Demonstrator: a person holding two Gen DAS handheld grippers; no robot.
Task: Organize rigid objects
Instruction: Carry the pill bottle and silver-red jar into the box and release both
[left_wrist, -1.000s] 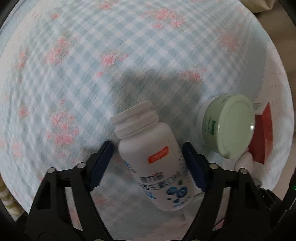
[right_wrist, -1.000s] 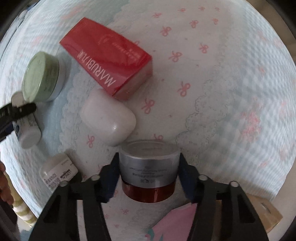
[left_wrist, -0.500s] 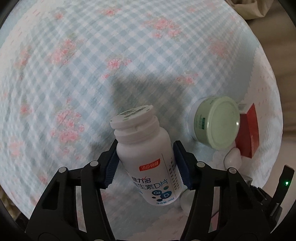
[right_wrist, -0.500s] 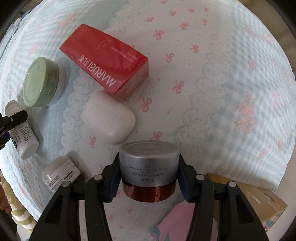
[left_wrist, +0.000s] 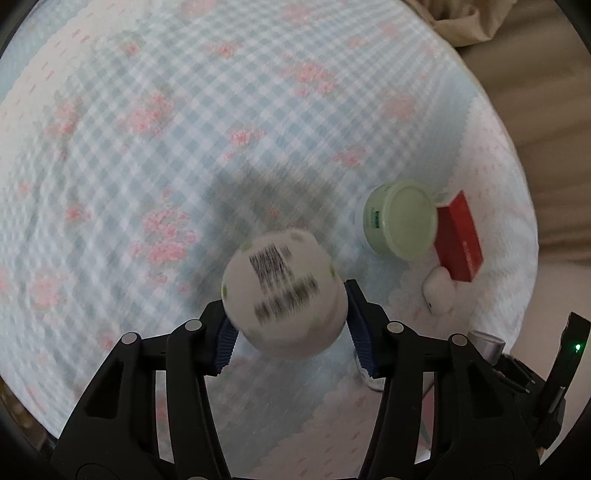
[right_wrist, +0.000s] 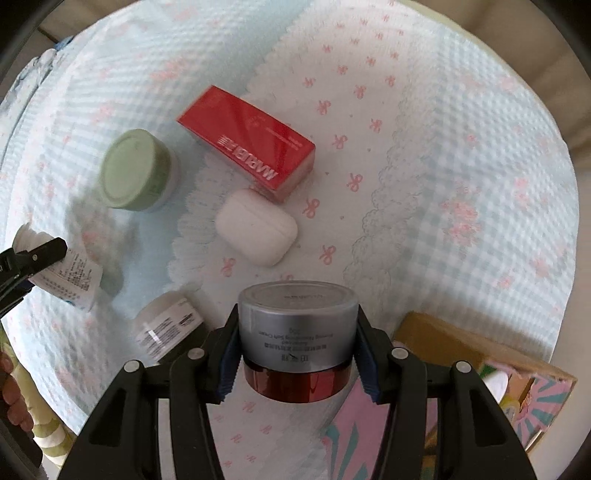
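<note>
My left gripper (left_wrist: 286, 314) holds a white pill bottle (left_wrist: 284, 295) above the checked bedspread; its jaws are closing tight, blue pads pressed on both sides. The bottle's blurred printed end faces the camera. In the right wrist view that same bottle (right_wrist: 70, 277) and a left fingertip (right_wrist: 44, 251) show at the left edge. My right gripper (right_wrist: 297, 350) is shut on a red jar with a silver lid (right_wrist: 297, 325), held clear of the cloth.
On the bedspread (right_wrist: 461, 166) lie a green-lidded jar (right_wrist: 135, 170), a red box (right_wrist: 247, 142), a white earbud case (right_wrist: 256, 227) and a small white jar on its side (right_wrist: 166, 325). A cardboard box (right_wrist: 480, 362) sits at the lower right.
The left jaws closed on the white bottle and lifted it; it tipped end-on to the camera. The right gripper rose with the jar, so the things below look smaller.
</note>
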